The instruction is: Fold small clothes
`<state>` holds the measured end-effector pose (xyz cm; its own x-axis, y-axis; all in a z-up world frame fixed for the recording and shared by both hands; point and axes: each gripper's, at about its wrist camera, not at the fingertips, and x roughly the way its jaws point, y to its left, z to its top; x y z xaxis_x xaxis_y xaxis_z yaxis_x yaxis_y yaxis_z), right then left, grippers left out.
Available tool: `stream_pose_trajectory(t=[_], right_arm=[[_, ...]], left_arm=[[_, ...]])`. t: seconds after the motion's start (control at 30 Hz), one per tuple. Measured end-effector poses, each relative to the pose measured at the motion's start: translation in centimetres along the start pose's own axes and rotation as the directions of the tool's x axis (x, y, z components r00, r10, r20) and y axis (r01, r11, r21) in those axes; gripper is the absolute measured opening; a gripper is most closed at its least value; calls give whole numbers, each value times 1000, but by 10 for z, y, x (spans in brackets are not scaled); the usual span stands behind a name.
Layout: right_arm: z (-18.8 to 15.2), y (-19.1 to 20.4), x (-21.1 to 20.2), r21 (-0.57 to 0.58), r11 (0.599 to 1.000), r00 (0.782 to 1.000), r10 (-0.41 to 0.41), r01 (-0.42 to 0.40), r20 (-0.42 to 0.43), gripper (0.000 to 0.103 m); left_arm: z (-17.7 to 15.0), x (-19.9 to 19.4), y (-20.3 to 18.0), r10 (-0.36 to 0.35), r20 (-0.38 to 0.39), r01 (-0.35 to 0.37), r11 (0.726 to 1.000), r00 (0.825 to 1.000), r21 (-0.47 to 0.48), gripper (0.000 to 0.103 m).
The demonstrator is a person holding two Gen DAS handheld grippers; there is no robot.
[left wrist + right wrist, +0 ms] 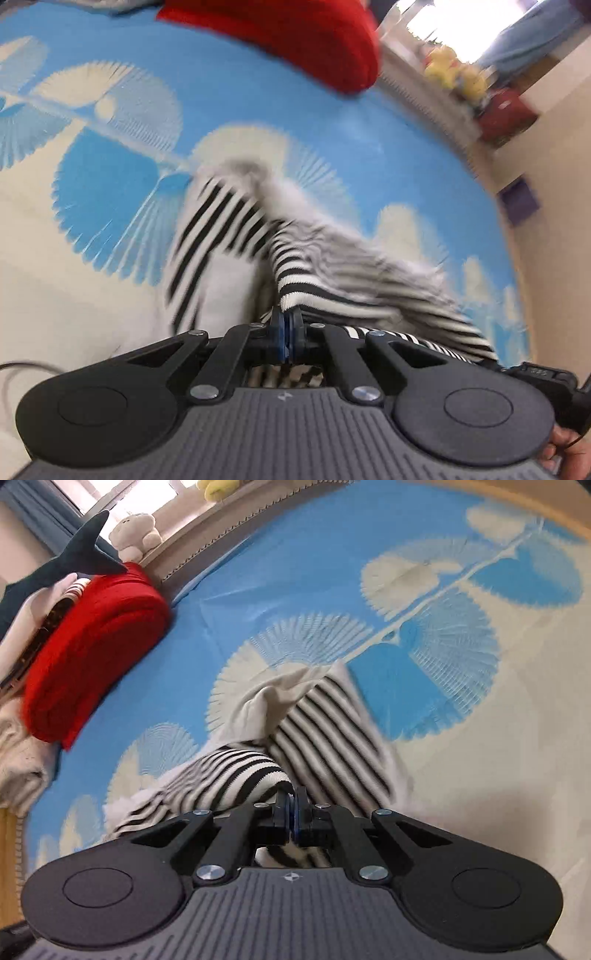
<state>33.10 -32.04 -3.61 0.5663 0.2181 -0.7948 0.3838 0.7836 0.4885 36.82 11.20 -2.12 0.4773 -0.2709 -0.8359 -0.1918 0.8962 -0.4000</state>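
Garment: black-and-white striped top (317, 266) bunched on blue patterned bedsheet (258, 110)
Left tongs (287, 338): clamped on striped hem
Right tongs (293, 812): pinching same top

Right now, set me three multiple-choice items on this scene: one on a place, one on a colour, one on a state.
1. Where does the red folded cloth lie?
A. on the blue patterned bedspread, near its far edge
B. between the left gripper's jaws
C. on the floor

2. What colours are the stripes of the garment being handled?
A. red and blue
B. black and white
C. green and yellow

3. How do the jaws of the right gripper stand?
A. wide open above the cloth
B. shut on nothing
C. shut on the striped garment's edge

Answers:
1 A, it rests on the bedspread beside the plush toys.
2 B, dark and white bands show in both wrist views.
3 C, the pads meet with striped fabric pinched between them; the left gripper grips likewise.
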Motion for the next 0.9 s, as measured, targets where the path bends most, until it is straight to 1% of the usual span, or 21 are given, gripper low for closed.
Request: stream_pose_trajectory(t=[0.03,0.1,0.13,0.17,0.23,0.27,0.33,0.37,0.4,0.43,0.47,0.5,0.53,0.57,0.6,0.63,0.67,0.73,0.83,0.87,0.9], right_arm=[[-3,-5,12,29,999,998,-18,20,-68,1],[-11,-15,35,67,996,981,-46,59,-189,3],[-15,-17,45,75,995,971,-51,70,-233,13],[-17,-17,50,78,994,967,-52,73,-251,18],[-13,-13,44,77,994,976,-57,75,-211,20],[-10,-8,37,58,996,984,-60,71,-169,25],[-3,4,20,-5,998,996,-63,63,-62,32],[-3,11,11,-39,997,998,-63,62,-8,37],[-4,18,6,-77,995,998,-55,58,35,39],[-4,20,6,-103,994,999,-36,40,40,41],[-4,21,8,-111,994,1000,-12,14,20,41],[-6,19,14,-90,996,1000,8,-9,-15,41],[-8,14,22,-55,998,998,18,-21,-63,41],[-10,8,34,-36,999,993,-11,7,-117,41],[-13,2,44,-33,997,986,-71,67,-153,41],[-17,-3,52,-30,992,977,-125,121,-171,42],[-17,-9,55,-14,990,973,-143,143,-182,44],[-15,-11,53,11,992,976,-126,129,-175,45],[-15,2,38,-71,995,992,-81,74,-95,44],[-15,4,41,-88,993,990,-88,79,-107,44],[-16,-1,47,-84,990,982,-124,113,-142,44]], left_arm=[[-4,9,6,46,-50,-47,999,998,-17,2],[-10,24,19,104,-119,-113,991,987,-66,4],[-13,29,26,120,-147,-135,986,982,-101,8],[-13,30,30,117,-158,-137,983,980,-124,11],[-10,24,29,95,-147,-112,987,984,-113,12],[-8,18,24,88,-125,-100,991,988,-88,16],[-6,2,9,93,-30,-94,995,995,-14,21],[-7,-6,0,88,30,-89,995,996,43,22],[-8,-10,-6,71,60,-76,993,996,91,22],[-11,-12,-13,40,74,-50,990,996,133,22],[-13,-11,-19,0,71,-12,987,997,159,22],[-16,-7,-20,-35,52,25,984,998,175,22],[-19,-1,-20,-33,25,28,983,999,181,22],[-22,9,-17,10,-8,-9,983,1000,183,22],[-25,21,-11,93,-49,-83,979,994,185,21],[-28,32,-4,165,-90,-146,972,982,184,17],[-30,37,2,195,-118,-173,969,974,175,15],[-30,31,2,142,-111,-123,980,984,157,16],[-27,14,-12,44,-49,-32,975,998,219,20],[-29,13,-11,38,-43,-27,973,998,231,20],[-32,20,-6,70,-65,-53,971,995,232,20]])
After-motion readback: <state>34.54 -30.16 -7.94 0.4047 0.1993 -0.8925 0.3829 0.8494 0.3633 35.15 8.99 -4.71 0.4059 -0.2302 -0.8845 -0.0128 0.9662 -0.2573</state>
